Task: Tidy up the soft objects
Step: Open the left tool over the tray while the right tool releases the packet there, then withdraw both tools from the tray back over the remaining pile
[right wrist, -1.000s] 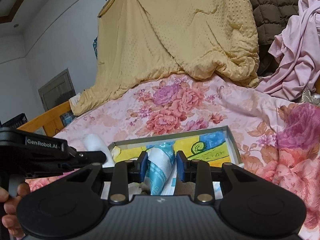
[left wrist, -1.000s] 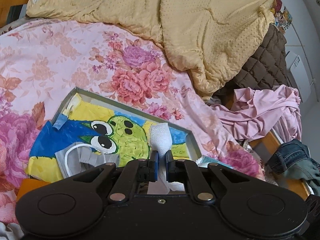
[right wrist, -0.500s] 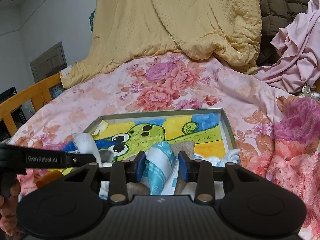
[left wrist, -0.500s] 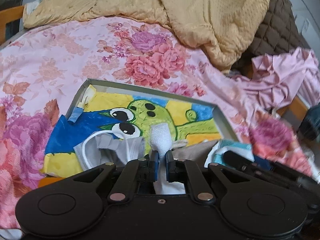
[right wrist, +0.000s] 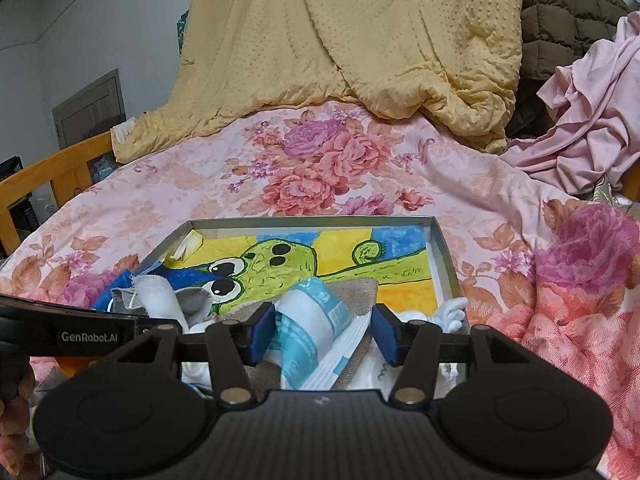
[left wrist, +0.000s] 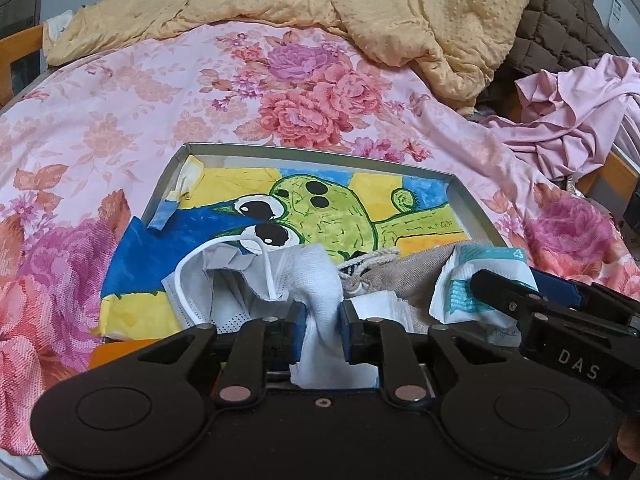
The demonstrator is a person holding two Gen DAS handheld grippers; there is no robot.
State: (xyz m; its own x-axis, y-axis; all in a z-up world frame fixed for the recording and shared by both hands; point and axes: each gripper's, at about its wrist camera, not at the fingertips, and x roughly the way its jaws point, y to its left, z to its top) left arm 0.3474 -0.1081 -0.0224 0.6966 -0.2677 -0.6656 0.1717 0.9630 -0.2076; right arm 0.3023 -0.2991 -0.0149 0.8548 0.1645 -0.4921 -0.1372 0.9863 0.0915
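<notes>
**Both grippers over the frog tray, jaws letting go**

Biggest thing first: the floral bedspread [left wrist: 120, 120] stretches out ahead of both grippers, with a yellow dotted blanket [right wrist: 360, 60] heaped at its far end and a crumpled pink garment [left wrist: 568, 120] off to the far right. Right in front of the grippers sits a shallow grey tray [right wrist: 442, 264] lined with a cartoon frog drawing [left wrist: 320, 208].

Near end of the tray is where the soft stuff is. A beige burlap pouch [left wrist: 404, 276] lies between the two grippers. A grey face mask [left wrist: 208, 280] with a white ear loop is just ahead-left of the left gripper [left wrist: 320, 330].

The left gripper's jaws are opening, with a white sock [left wrist: 316, 280] still between the blue pads, toe drooping onto the mask. The right gripper [right wrist: 324, 334] is opening too, spread wide around a teal-and-white tissue pack [right wrist: 312, 320] resting on the pouch; the pads look clear of it.
</notes>
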